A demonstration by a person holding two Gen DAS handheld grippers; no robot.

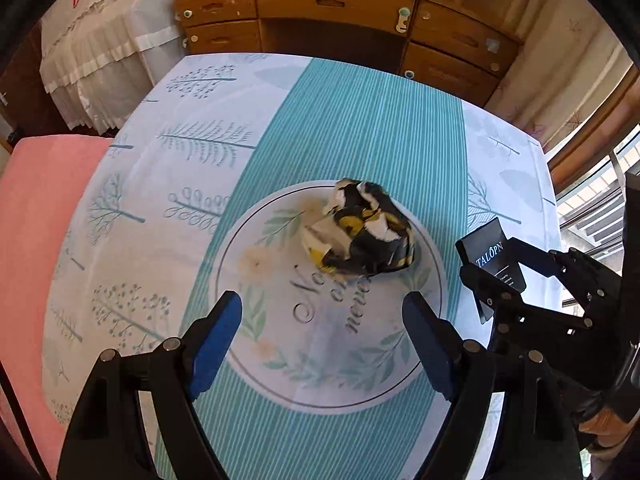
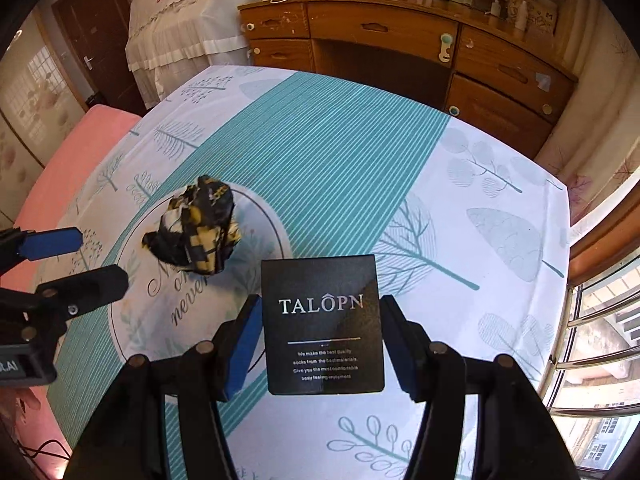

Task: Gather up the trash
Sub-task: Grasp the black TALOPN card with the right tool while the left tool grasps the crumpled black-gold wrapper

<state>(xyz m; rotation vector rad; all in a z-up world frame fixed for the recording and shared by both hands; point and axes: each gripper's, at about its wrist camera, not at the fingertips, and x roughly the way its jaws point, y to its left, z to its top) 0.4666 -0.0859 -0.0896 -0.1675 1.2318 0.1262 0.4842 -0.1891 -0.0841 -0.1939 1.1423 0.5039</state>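
Jaws clamp flat black card [image 2: 323,326]; crumpled wrapper [image 2: 196,226] nearby.

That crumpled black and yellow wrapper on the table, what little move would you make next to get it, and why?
Probably lower the left gripper and ease it forward over the crumpled wrapper. Its jaws stand wide and empty, and the wrapper lies just beyond them on the tablecloth. The right gripper already holds the black card.

Crumpled black/yellow/white wrapper [image 1: 360,232] sits on worktop's round flower print. Flat black card box [image 2: 323,326], "TALOPN" in white, upright, gripped btwn right claw [image 2: 320,348] pads, above worktop.
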